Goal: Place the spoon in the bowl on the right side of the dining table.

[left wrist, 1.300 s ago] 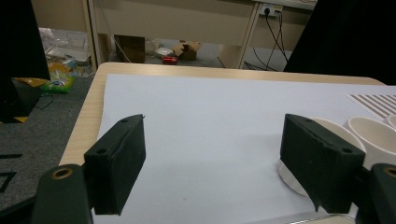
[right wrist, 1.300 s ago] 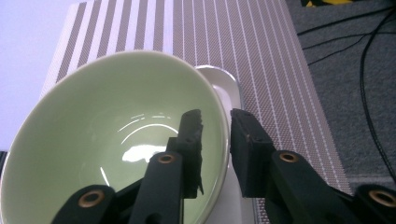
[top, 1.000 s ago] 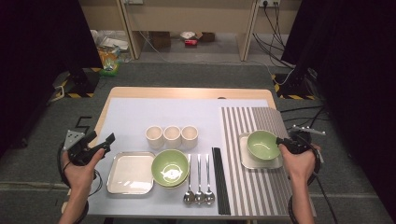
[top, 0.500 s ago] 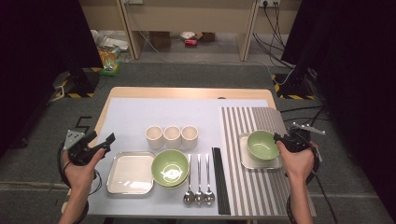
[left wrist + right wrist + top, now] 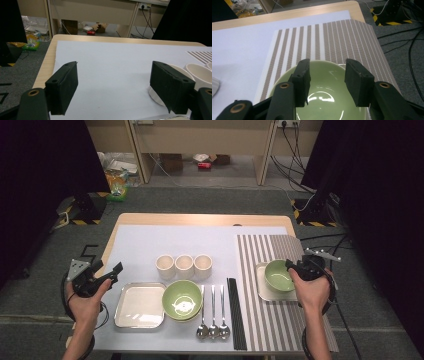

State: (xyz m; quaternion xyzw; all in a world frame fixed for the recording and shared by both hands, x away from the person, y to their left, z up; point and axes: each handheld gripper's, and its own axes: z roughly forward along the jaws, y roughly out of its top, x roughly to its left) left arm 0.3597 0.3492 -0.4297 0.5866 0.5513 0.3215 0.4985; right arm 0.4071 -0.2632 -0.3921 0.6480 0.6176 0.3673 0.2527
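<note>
On the table (image 5: 150,222), counted from above: three white cups (image 5: 184,266) in a row at centre. Two green bowls: one large green bowl (image 5: 182,299) at 6 o'clock of the cups, one small green bowl (image 5: 278,275) far out at 3 o'clock. Two square trays: a metal tray (image 5: 140,305) touching the large bowl at its 9 o'clock, and a pale tray (image 5: 265,287) under the small bowl. Three spoons (image 5: 212,312) lie parallel at 3 o'clock of the large bowl, handles toward 12. One bundle of black chopsticks (image 5: 235,312) lies just beside them, along the edge of one striped placemat (image 5: 270,250); pale tray and small bowl sit on this mat.

Two hand-held grippers. The left gripper (image 5: 112,272) hovers at 9 o'clock of the metal tray, jaws spread wide with nothing between them; its own view looks past them to the nearest cup (image 5: 160,82). The right gripper (image 5: 290,266) sits at the 3 o'clock rim of the small bowl (image 5: 324,100); its own view shows the jaws parted over the bowl's hollow, pinching nothing.

Surface: wooden top under a pale lilac sheet (image 5: 200,242). Room: grey carpet (image 5: 210,200), black curtains (image 5: 45,165) at 9 and 3 o'clock, wooden furniture legs, floor clutter (image 5: 117,175) and cables (image 5: 295,145) toward 12.
</note>
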